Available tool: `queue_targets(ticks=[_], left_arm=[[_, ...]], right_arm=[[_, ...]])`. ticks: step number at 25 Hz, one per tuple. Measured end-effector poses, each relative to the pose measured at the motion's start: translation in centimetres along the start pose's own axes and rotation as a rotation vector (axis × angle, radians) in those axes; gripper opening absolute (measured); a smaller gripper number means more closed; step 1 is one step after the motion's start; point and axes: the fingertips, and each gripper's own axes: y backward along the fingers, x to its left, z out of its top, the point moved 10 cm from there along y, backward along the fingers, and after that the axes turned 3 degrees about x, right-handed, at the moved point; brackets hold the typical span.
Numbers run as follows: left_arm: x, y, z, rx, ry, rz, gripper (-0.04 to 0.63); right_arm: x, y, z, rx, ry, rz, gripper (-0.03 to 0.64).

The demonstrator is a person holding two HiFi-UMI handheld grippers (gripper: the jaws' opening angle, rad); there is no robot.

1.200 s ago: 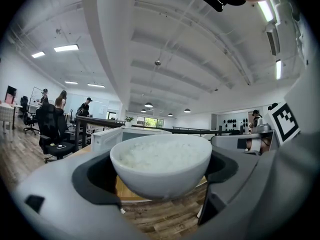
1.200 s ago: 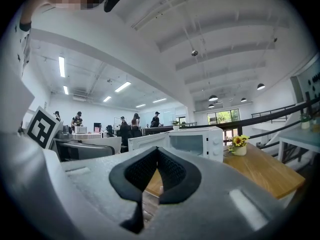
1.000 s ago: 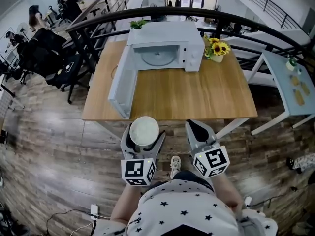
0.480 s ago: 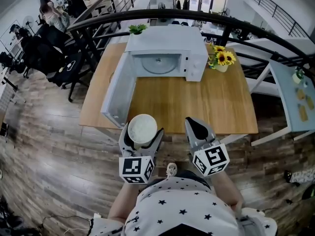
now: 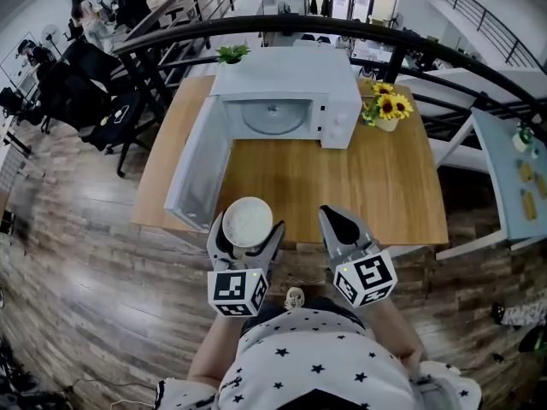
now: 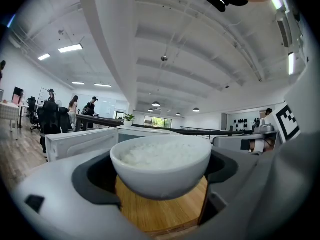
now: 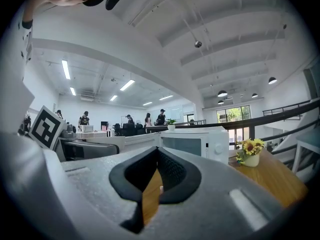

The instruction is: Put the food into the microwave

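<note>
We carry a white bowl of rice [image 5: 249,222] in the left tongs [image 5: 248,229]. Its two grey jaws pinch the bowl's curved sides from left and right. The bowl is round, so it has no long axis. It sits upright with its mouth straight up, and the rice [image 6: 162,151] fills it nearly to the rim in a white, grainy heap. In the left gripper view the bowl's smooth, glossy wall bulges between the dark pads [image 6: 92,176]. The bowl hangs in the air over the near edge of the wooden bench [image 5: 359,186], just right of the free end of the open microwave door [image 5: 201,173].

The right tongs [image 5: 338,220] are pressed together at the tips with nothing between them. They float beside the left pair, over the same near edge. In the right gripper view the black ribbed pads [image 7: 172,171] meet, leaving only a narrow slit through which the bench's wood shows.

The white microwave [image 5: 291,75] stands at the far side of the bench. Its long axis runs left to right and its cavity faces us. The door hinges on the left and swings out toward us. Inside lies a round glass turntable [image 5: 275,116] with nothing on it. A small pot of sunflowers [image 5: 386,109] stands just right of the microwave.
</note>
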Motion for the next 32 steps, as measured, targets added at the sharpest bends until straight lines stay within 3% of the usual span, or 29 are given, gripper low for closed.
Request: queue_targets(ticks=[13,32], left_arm=[[1.0,-3.6,0.0,0.013,-0.001,0.006,0.491],[5.4,-16.5,1.9,0.036,-0.013,-0.036,0.491]], right_arm=[[-1.4,-2.1,-0.8,0.036,-0.022,0.01,0.005],[-8.2,-12.2,1.1,0.038,-0.018,0.003,0.005]])
